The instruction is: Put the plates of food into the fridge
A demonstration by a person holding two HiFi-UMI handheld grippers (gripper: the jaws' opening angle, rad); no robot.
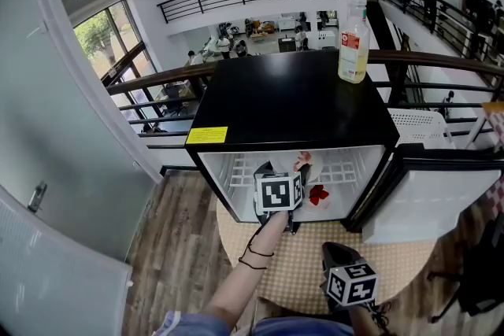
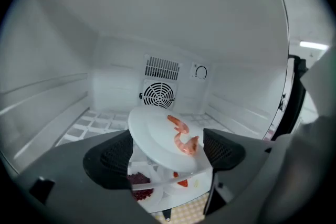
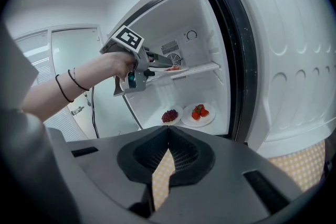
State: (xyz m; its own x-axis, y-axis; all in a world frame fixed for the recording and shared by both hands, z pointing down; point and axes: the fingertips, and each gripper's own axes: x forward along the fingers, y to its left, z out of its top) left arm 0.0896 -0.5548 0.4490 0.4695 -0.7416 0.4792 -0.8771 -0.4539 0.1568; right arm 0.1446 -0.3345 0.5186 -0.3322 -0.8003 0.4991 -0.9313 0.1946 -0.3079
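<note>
The small black fridge [image 1: 291, 102] stands open. My left gripper [image 2: 172, 150] reaches inside at shelf level with its jaws wide open. Between them a white plate of shrimp [image 2: 157, 136] rests on the glass shelf [image 3: 202, 67], and the pads do not press on it. The right gripper view also shows that left gripper [image 3: 157, 68] and the shrimp plate [image 3: 176, 68]. On the fridge floor below lie a plate of dark red berries [image 3: 169, 115] and a plate of strawberries [image 3: 200, 112]. My right gripper [image 3: 167, 157] hangs low in front of the fridge, shut and empty.
The fridge door [image 1: 425, 201] hangs open at the right. A plastic bottle [image 1: 353, 39] stands on the fridge top. A woven mat [image 1: 291, 267] lies under the fridge front. A white door panel [image 1: 47, 169] runs along the left, and a railing [image 1: 157, 83] runs behind.
</note>
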